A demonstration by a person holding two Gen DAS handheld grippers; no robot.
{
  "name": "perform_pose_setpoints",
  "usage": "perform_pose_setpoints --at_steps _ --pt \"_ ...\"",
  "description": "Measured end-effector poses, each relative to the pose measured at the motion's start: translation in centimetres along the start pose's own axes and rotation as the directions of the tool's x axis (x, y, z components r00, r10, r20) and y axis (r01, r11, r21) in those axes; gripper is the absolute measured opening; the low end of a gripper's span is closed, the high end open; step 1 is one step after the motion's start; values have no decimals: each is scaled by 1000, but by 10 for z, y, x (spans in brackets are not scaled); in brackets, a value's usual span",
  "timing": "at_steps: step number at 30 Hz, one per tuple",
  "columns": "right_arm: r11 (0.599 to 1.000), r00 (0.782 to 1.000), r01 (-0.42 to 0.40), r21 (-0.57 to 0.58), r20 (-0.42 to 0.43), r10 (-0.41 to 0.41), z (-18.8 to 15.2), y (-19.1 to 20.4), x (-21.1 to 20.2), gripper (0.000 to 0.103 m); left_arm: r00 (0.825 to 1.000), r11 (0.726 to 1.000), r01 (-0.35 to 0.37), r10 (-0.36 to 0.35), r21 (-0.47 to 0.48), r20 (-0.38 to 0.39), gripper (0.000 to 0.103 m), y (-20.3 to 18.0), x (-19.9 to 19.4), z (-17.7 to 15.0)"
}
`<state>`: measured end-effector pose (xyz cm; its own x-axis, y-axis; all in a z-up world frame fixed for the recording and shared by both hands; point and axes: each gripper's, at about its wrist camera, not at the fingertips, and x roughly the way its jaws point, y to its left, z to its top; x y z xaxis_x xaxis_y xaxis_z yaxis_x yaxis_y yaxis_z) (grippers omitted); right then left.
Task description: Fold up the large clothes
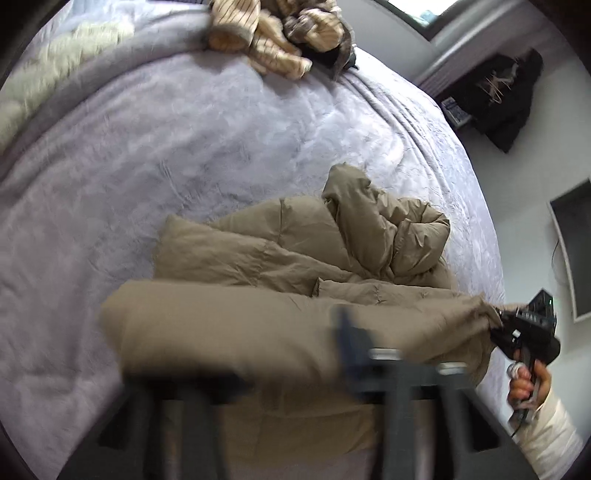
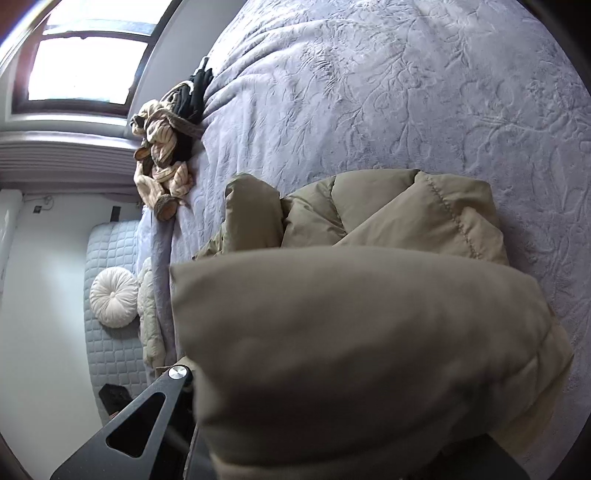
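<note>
A home bedroom: quilted bed (image 2: 424, 92), round cushion (image 2: 112, 297), window (image 2: 85, 62).

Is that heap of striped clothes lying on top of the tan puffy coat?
No. The striped clothes sit at the far edge of the bed, with bare lavender cover between them and the tan puffy coat.

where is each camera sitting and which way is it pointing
Left wrist: on the left gripper, angled down over the tan puffer coat on the grey bedspread; its own blurred open fingers show, also the right gripper pinching the coat's edge, with a hand.
Right wrist: on the right gripper, angled down; the coat fills the foreground, one dark finger showing.
Shared: coat, bedspread, striped clothes pile.
</note>
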<state>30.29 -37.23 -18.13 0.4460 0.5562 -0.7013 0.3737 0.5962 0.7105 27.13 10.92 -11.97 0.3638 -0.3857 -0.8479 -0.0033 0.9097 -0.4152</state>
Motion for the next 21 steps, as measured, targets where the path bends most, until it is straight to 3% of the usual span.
perform_pose_setpoints --at_steps 1,4,6,8,9,10,12,13,14,15,16,18,21 --pt "1000 1000 6 2 -1 -6 0 1 0 12 999 999 -34 33 20 26 99 -2 -10 0" --pt "1000 1000 24 -6 -8 -24 1 6 -1 20 994 990 -101 95 97 58 102 -6 -28 4" --pt "999 999 33 -22 -12 -33 1 12 -4 33 985 980 -156 145 123 94 102 -6 -37 5" --pt "998 1000 27 -59 -1 -27 2 23 -10 62 976 973 -192 176 129 126 102 -5 -39 5" --pt "996 1000 22 -91 10 -21 2 31 -16 66 973 971 -203 187 122 134 100 -3 -37 3" --pt "991 1000 17 -130 18 -15 2 39 -21 66 972 972 -207 191 114 136 96 -2 -36 2" --pt "974 999 45 -223 38 -38 -2 55 -31 66 971 970 -223 211 97 115 69 3 -22 -4" --pt "960 996 88 -265 55 -76 -5 60 -36 61 971 970 -224 214 97 106 60 4 -17 -6" --pt "946 991 130 -297 70 -114 -8 63 -38 45 975 972 -212 203 105 91 43 6 -8 -10" --pt "916 980 196 -349 91 -175 -12 64 -41 34 976 972 -209 200 111 82 37 4 -1 -12" --pt "888 969 246 -388 102 -224 -14 64 -40 22 976 969 -214 205 124 79 37 3 7 -15" --pt "841 945 327 -431 124 -304 -16 58 -40 20 967 955 -251 238 156 96 37 -1 16 -17" --pt "806 913 408 -428 167 -373 -11 42 -41 20 951 935 -303 283 185 125 37 -1 30 -9"
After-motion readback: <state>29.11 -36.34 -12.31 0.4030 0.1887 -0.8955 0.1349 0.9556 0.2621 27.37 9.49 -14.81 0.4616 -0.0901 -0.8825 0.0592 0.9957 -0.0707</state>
